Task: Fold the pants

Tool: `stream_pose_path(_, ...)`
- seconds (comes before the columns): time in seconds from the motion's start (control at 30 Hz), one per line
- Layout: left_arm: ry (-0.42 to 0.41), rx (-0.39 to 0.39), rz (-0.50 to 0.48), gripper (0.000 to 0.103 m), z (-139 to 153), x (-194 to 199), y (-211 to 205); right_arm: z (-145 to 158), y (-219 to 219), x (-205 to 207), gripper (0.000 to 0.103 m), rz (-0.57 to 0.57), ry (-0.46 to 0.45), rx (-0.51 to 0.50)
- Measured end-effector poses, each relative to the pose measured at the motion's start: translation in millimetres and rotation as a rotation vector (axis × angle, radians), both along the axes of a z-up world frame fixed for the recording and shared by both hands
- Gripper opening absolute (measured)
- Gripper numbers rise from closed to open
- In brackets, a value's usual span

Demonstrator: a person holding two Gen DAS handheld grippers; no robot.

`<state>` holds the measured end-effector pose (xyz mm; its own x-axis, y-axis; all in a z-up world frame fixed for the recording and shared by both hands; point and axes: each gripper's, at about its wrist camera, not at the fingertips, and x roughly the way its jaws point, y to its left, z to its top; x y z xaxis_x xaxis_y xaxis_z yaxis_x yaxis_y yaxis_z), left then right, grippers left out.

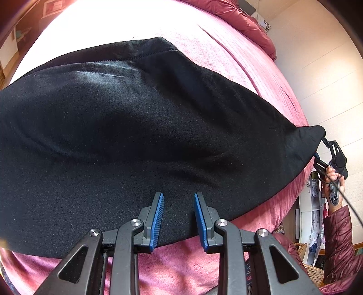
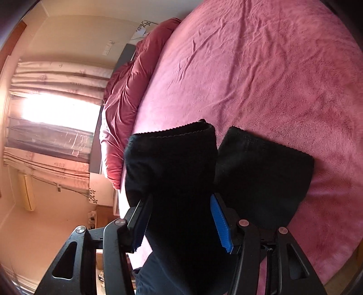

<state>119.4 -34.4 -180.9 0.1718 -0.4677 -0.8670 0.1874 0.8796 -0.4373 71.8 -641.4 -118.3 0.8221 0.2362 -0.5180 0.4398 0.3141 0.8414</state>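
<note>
Pants (image 1: 136,136) cut off at left edge; waist end unseen.

The left black two-finger claw with blue ribbed pads (image 1: 178,219) hovers with jaws parted, gripping nothing — the right black claw (image 2: 179,223) is clamped around black cloth.

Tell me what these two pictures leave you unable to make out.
- Left wrist view: the black pants run past the left edge, so their full shape is cut off.
- Left wrist view: the right tool is small at the frame's rim, its tips buried in fabric.
- Right wrist view: bunched cloth covers the gap between the fingers, hiding the grip.
- Left wrist view: glare whites out the far bed.
</note>
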Motion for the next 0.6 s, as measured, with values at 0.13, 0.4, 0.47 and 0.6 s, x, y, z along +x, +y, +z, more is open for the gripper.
stream_pose_path(0.13,-0.001,-0.007,-0.001,0.028,1.6,-0.6,4.3,6.0,-4.8,-17.0,0.054,-0.055,-0.044,0.044)
stream_pose_path(0.4,-0.005,-0.013,0.004,0.028,5.0,-1.5,11.3,12.8,-10.6,-30.9,0.055,-0.083,0.118,-0.077)
stream_pose_path(0.47,-0.003,-0.014,0.005,0.028,5.8,-1.1,12.5,4.6,-12.7,-29.0,0.055,-0.081,0.165,-0.089)
stream_pose_path(0.6,-0.005,-0.009,0.003,0.028,8.1,0.0,14.0,-12.6,-20.3,-16.8,0.023,-0.092,0.292,-0.139)
